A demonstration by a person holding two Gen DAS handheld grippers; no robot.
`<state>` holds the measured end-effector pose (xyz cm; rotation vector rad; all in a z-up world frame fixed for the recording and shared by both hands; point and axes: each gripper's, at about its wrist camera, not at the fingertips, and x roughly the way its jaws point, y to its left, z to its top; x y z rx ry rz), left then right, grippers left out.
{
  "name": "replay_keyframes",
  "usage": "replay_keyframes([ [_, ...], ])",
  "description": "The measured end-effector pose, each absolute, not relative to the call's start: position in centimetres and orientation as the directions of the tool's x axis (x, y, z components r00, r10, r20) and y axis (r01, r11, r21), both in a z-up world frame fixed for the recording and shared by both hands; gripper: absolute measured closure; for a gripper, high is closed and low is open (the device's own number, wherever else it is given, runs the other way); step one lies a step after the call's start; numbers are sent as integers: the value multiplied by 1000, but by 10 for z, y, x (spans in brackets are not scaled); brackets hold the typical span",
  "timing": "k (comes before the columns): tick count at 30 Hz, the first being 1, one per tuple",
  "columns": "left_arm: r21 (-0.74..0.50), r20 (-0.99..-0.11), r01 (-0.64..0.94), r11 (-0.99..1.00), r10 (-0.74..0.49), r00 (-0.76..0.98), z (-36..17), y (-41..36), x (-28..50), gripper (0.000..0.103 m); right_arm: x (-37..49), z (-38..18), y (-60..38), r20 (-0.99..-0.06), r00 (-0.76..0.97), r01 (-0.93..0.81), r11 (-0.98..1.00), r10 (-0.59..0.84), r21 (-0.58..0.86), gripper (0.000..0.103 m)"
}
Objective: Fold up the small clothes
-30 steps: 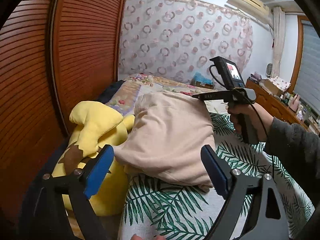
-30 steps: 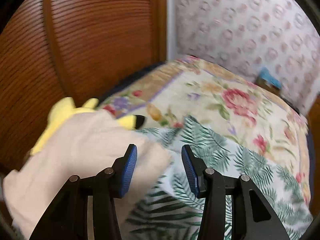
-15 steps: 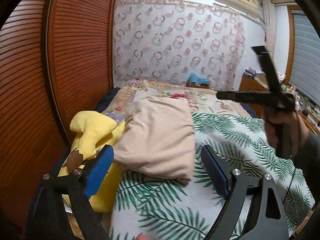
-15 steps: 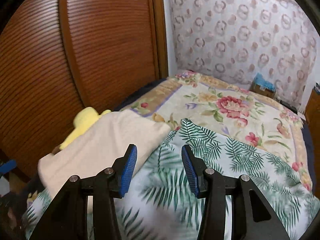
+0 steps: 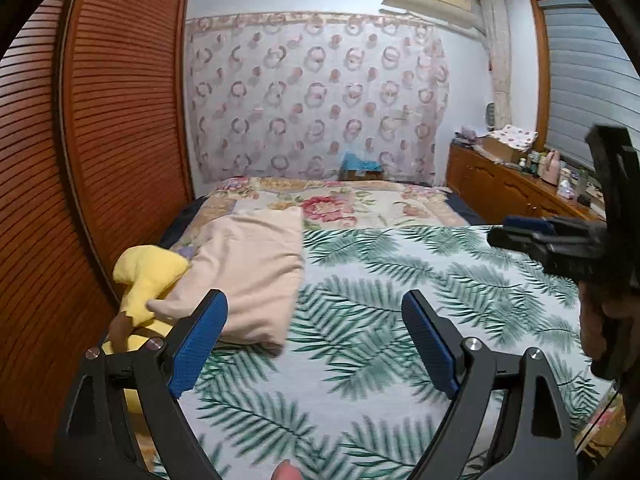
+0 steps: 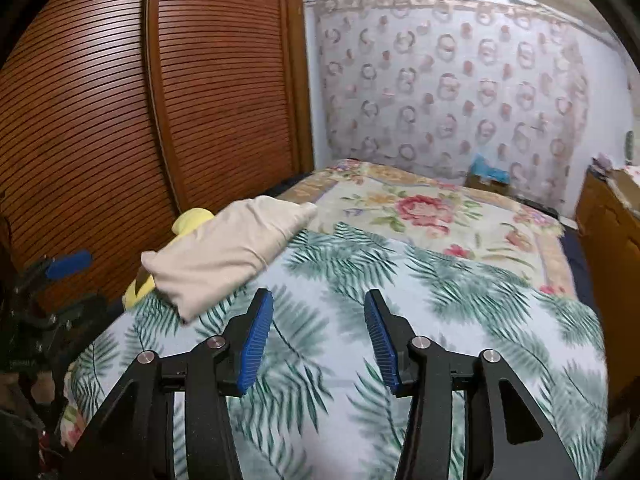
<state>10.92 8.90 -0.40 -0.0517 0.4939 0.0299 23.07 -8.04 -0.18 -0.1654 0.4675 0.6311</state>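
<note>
Palm-leaf bedspread (image 5: 400, 280) bare beneath both gaping hand-held grippers — folded cloth (image 5: 248, 272) aside.

No readable txt, labels, brands or nos. anywhere in either view, incl. the bed linen & wall unit

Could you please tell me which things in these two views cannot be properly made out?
- Yellow plush toy: in both views, partly covered by the folded beige cloth.
- Small bottles on the wooden dresser: left wrist view, too small to identify.
- Palm-leaf bedspread: right wrist view, near part blurred.
</note>
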Motion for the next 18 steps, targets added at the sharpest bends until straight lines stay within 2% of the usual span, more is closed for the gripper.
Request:
replay_keyframes([
  [6, -20, -461, -10, 1000, 0, 888, 4, 53, 99, 14, 175, 2, -116, -441, 751, -545, 838, 492, 7, 30],
  [8, -22, -461, 0, 1000, -10, 887, 6, 46, 97, 14, 157, 3, -127, -430, 774, -512, 859, 465, 6, 27],
  [18, -23, -439, 56, 998, -60, 897, 27, 14, 84, 14, 77, 19, -160, -345, 875, -361, 933, 340, 4, 27],
])
